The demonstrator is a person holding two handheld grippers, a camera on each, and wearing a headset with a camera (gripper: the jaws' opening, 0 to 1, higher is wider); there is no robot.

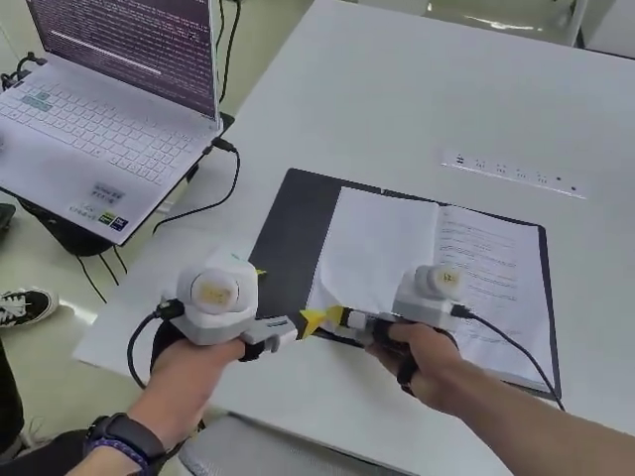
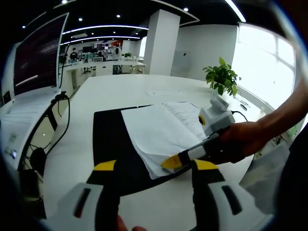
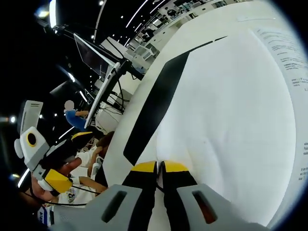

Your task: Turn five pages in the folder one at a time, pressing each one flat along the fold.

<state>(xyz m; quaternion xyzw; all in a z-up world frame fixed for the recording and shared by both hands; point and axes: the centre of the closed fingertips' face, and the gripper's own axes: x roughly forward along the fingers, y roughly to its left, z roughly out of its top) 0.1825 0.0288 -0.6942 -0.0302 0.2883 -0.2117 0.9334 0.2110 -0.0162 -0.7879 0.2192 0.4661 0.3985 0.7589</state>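
Where right gripper (image 3: 160, 166) pinches page (image 3: 216, 115), edge hidden.

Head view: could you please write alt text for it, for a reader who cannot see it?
The right gripper pinches the near edge of a white page that curves up from an open black folder on a white table. The left gripper, jaws open, sits just beside it; a laptop stands at upper left.

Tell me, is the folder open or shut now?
Open. The folder lies spread on the table, black inner cover bare at one side, and the right gripper is shut on a white page.
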